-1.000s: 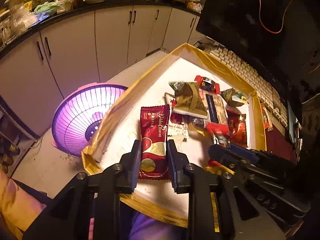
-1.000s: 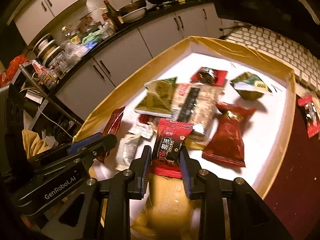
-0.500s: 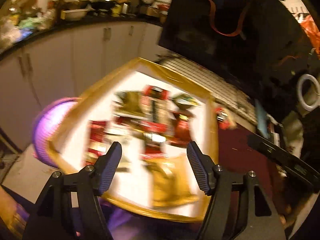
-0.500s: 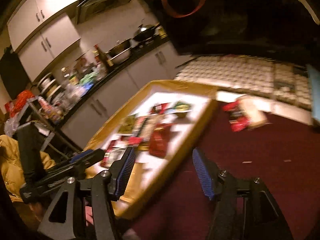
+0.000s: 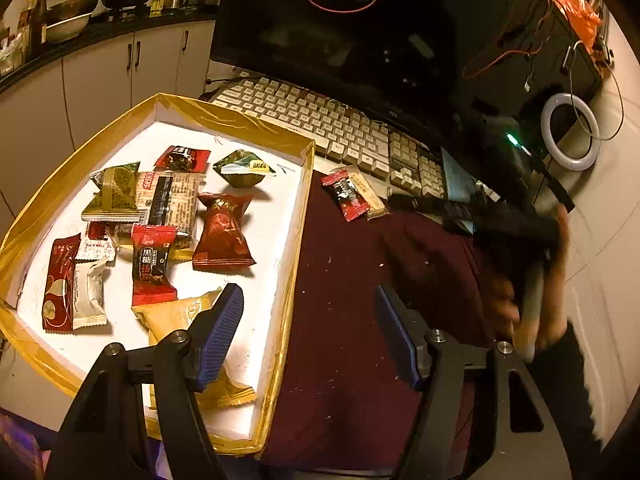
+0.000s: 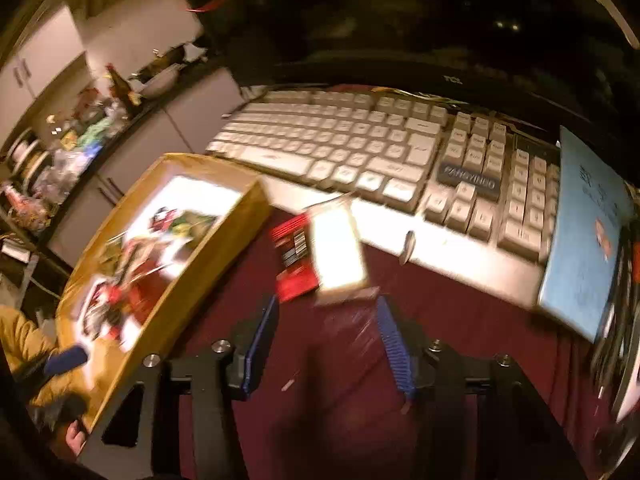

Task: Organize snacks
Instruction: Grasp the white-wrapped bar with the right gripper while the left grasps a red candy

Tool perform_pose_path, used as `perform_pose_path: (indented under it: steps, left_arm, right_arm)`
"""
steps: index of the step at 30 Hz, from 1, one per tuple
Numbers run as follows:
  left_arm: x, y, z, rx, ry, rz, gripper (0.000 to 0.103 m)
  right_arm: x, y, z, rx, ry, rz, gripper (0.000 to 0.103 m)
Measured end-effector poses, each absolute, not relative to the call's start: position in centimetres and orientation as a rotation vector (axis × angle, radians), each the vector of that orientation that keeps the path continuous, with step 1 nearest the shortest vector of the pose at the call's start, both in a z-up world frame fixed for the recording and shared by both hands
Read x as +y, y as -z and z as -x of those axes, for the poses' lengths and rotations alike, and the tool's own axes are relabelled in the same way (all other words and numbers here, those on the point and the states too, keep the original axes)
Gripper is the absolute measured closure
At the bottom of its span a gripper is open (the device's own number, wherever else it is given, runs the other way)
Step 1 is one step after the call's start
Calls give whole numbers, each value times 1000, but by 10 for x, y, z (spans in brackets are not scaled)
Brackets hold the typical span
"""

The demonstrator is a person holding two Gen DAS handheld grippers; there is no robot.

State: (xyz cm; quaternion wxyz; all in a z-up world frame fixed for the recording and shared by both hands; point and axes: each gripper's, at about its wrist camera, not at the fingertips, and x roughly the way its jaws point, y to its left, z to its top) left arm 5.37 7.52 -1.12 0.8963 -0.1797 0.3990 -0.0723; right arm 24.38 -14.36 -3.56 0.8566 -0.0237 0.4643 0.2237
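Note:
A gold-rimmed white tray point(image 5: 298, 208) holds several snack packets, among them a dark red pouch point(image 5: 224, 230) and a yellow packet point(image 5: 176, 316). Two loose snacks lie on the maroon cloth before the keyboard: a red packet point(image 5: 346, 196) and a pale wafer packet point(image 5: 370, 194). My left gripper point(image 5: 308, 328) is open and empty, over the tray's right rim. My right gripper point(image 6: 326, 344) is open and empty, just short of the red packet point(image 6: 294, 260) and the pale packet point(image 6: 340, 252). The tray point(image 6: 224, 248) is at its left.
A white keyboard point(image 5: 332, 128) lies behind the loose snacks, a dark monitor point(image 5: 380, 32) above it. A blue card point(image 6: 584, 232) leans at the keyboard's right end. A ring light point(image 5: 570, 132) stands at the far right. Kitchen cabinets point(image 5: 96, 76) are at the back left.
Both grippers let go of the packets they held in the tray, opened, and swung right over the maroon cloth. The right gripper now faces the two loose snacks by the keyboard.

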Motion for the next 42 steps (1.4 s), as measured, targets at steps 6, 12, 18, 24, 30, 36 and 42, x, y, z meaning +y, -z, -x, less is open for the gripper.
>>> perform_pose_path:
  steps: [6,12,18,24,30,36,42]
  left_arm:
    - [80,24,-55,858,139,401,36]
    - [79,21,-55,850,145,391,36]
    - [74,18,-53,852,148,369,36]
    - [65,15,-48,853,162,355,36]
    - [42,13,-62,882,188,293,36]
    - [18,12,-92,945,206,222,36]
    - [14,12,-119,960,211,203,36]
  right_arm:
    - [-122,58,-280,1021,-481,155,57]
    - [-96,66,-275,984,-485,248,54]
    - [-97,66,-265,999,-383,253,69]
    - [-150,63,-210,1087,-296,67,69]
    - [-188,57,-129,983,-276,-47,69]
    - [-216,60,-98,887,-169,-71,69]
    - [-233,69,-97,875,-155,-105,68]
